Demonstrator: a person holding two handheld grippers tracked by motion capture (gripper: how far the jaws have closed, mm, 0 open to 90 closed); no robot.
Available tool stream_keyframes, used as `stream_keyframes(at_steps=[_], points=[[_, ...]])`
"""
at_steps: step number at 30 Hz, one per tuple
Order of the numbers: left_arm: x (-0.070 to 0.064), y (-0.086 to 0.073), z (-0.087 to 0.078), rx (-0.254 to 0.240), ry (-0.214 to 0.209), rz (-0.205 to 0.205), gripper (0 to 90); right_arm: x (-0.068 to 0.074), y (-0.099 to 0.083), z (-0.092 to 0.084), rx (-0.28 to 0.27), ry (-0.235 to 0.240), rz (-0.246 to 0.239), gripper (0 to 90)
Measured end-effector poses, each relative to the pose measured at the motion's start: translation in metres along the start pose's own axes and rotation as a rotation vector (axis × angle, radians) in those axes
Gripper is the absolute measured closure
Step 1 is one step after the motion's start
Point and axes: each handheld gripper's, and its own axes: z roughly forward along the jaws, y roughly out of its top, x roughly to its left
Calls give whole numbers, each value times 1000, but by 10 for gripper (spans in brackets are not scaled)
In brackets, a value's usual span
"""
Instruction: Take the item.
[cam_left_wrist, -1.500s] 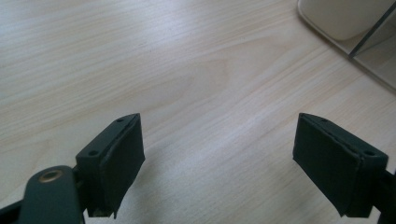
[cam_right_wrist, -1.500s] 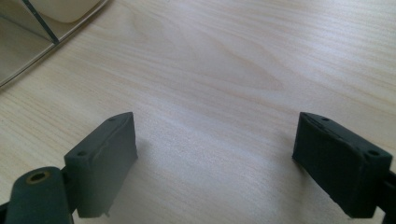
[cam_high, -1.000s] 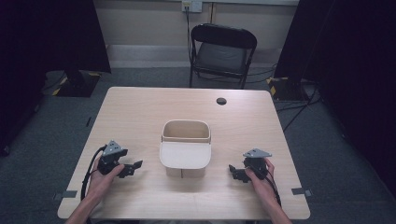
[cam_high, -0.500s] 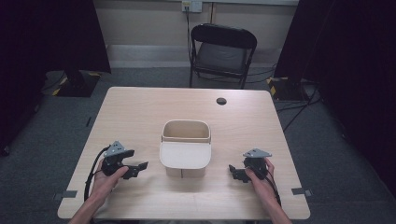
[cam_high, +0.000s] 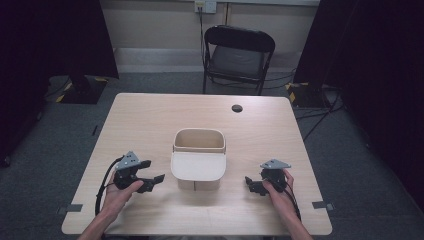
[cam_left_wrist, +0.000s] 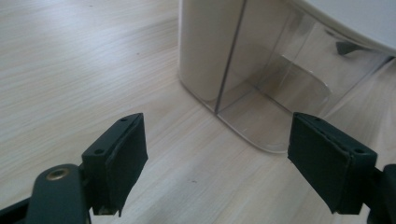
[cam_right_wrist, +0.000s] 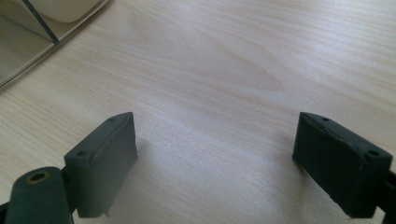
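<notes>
High view: a cream bin (cam_high: 198, 160) stands in the middle of the wooden table (cam_high: 150, 120), its open mouth toward the far side and a pale lid panel sloping down toward me; what I can see of the inside looks bare. My left gripper (cam_high: 150, 180) sits just left of the bin's near corner, jaws spread wide and holding nothing. My right gripper (cam_high: 251, 183) rests to the bin's right, a little apart from it, jaws likewise spread with only bare wood between them.

In the left gripper view the bin's lower part (cam_left_wrist: 261, 84) reads as clear plastic beside an opaque cream wall, near my jaws but not touching them. In the right gripper view a corner of the bin (cam_right_wrist: 42, 23) shows at the far left.

A small dark disc (cam_high: 237, 108) lies near the table's far edge, well apart from the bin. Beyond the table stands a black folding chair (cam_high: 239, 55).
</notes>
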Motion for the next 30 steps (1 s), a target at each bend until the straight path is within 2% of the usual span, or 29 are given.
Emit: stream_keyframes(at_steps=[2, 7, 12, 20, 27, 30], points=[[-3, 1, 1, -1, -6, 12, 193, 0, 0, 0, 0, 0, 0, 127], [-10, 5, 3, -18, -45, -7, 192, 0, 0, 0, 0, 1, 0, 127], [-20, 7, 3, -7, -58, 19, 192, 0, 0, 0, 0, 1, 0, 127], [-27, 14, 7, -23, -68, 55, 192, 0, 0, 0, 0, 1, 0, 128], [-30, 18, 9, -41, -73, 70, 222, 0, 0, 0, 0, 1, 0, 128], [-31, 19, 10, -57, -79, 60, 244, 0, 0, 0, 0, 1, 0, 127]])
